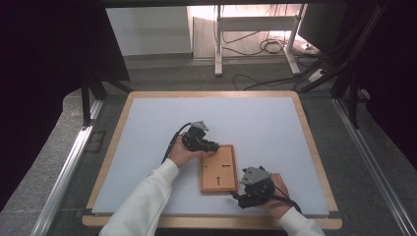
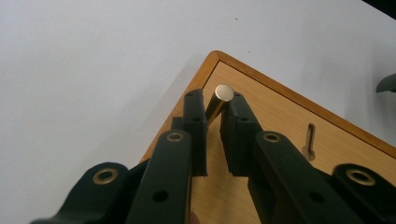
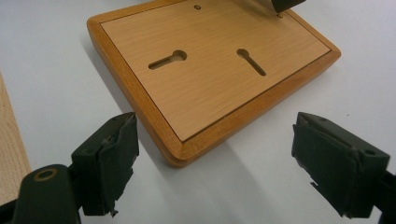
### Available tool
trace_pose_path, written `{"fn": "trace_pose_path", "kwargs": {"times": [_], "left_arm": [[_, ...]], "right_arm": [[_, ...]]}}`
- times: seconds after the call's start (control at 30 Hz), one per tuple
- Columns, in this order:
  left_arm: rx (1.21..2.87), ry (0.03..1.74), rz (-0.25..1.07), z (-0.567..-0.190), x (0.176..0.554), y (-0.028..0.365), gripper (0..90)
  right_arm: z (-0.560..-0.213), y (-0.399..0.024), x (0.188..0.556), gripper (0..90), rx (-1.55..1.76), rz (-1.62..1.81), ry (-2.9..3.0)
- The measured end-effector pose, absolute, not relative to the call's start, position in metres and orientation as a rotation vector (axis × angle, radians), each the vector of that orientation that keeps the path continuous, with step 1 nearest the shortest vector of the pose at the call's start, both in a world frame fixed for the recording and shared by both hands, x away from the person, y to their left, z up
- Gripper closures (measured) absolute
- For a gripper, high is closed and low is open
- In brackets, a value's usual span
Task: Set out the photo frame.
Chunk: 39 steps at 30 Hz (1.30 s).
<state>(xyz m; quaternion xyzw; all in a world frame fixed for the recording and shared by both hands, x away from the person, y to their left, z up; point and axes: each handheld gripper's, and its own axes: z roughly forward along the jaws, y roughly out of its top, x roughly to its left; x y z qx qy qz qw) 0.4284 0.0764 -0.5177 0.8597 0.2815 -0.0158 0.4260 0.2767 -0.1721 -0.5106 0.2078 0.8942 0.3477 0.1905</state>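
1. The metal pin is clamped between the jaws of the left gripper, at a far corner of the wooden board.
2. The pin could be tipped or dropped if the clamp is loosened early.
3. The pin is seen as a short, shiny brass-coloured cylinder.
4. The jaws of the right gripper are held wide apart, just beside the board's near corner, toward the table's near edge.
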Motion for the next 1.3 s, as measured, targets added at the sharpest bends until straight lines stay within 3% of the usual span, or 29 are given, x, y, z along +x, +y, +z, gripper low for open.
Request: {"fn": "trace_pose_path", "kwargs": {"times": [0.63, 1.3], "left_arm": [[2.165, 0.681, -0.1, -0.516, 0.437, 0.079, 81.9], [2.154, 0.696, -0.164, -0.517, 0.444, 0.081, 82.3]], "right_arm": [[-0.511, -0.169, 0.277, 14.4, 0.563, 0.976, 2.508], [-0.525, -0.138, 0.274, 12.9, 0.412, 0.794, 2.447]]}}
